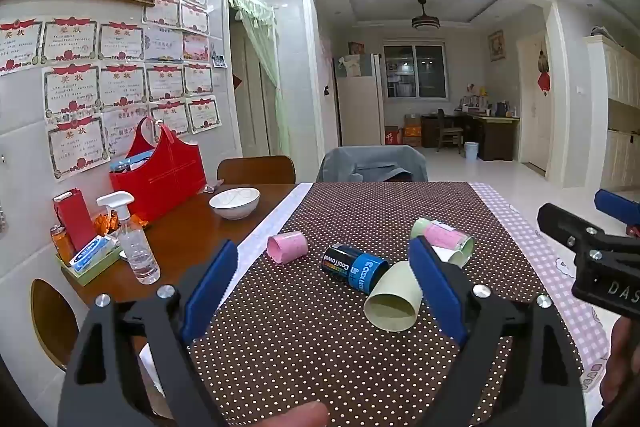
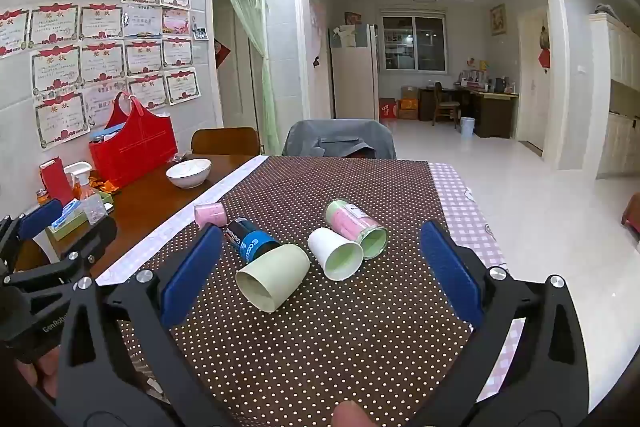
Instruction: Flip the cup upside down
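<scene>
Several cups lie on their sides on the brown dotted cloth [image 2: 320, 339]. Nearest is a pale green cup [image 2: 272, 277] [image 1: 394, 301] with its mouth toward me. Beside it lie a white cup [image 2: 336, 255], a pink-and-green cup [image 2: 356, 225] [image 1: 444, 237], a black-and-blue can [image 2: 250, 239] [image 1: 354, 267] and a pink cup [image 2: 210, 215] [image 1: 286, 247]. My left gripper [image 1: 323, 245] hovers open short of the can, empty. My right gripper [image 2: 322, 230] is open too, short of the white cup, holding nothing. In the left wrist view its finger hides most of the white cup.
A white bowl [image 1: 234, 202], a red bag [image 1: 160, 183], a spray bottle [image 1: 134, 247] and a tray of small items stand on the bare wood at the left. Chairs [image 1: 374, 165] sit at the far edge. A pink checked cloth [image 1: 560, 267] covers the right edge.
</scene>
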The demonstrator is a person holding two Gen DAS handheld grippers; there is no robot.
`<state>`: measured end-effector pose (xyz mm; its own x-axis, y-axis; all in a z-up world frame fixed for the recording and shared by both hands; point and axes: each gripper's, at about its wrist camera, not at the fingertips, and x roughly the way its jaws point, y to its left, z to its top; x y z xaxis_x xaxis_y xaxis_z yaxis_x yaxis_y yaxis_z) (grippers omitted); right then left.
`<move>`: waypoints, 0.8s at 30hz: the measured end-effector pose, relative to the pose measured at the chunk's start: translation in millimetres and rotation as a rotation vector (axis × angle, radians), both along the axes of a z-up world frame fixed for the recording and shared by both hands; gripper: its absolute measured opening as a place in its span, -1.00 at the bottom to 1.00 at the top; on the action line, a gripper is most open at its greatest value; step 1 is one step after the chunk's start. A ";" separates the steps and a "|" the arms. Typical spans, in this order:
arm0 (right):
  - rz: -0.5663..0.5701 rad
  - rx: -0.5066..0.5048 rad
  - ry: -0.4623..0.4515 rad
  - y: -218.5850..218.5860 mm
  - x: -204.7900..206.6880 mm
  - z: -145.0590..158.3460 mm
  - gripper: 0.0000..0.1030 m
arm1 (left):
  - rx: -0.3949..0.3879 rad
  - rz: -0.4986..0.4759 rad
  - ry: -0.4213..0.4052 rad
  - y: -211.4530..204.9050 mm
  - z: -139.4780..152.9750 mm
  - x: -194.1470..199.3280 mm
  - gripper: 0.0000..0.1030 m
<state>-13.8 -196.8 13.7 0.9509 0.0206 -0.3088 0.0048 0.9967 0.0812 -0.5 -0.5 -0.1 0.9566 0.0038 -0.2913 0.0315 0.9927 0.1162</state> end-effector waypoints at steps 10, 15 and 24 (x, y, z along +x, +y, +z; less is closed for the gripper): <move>-0.001 0.006 0.003 -0.5 -0.5 1.8 0.88 | -0.030 -0.009 0.015 1.0 -2.3 4.8 0.67; -0.004 0.006 -0.001 0.1 -2.5 3.8 0.88 | -0.047 -0.010 0.021 4.5 -2.2 1.9 0.67; -0.004 0.009 0.002 -4.7 -0.2 2.1 0.88 | -0.027 -0.037 0.021 1.1 -4.0 1.2 0.67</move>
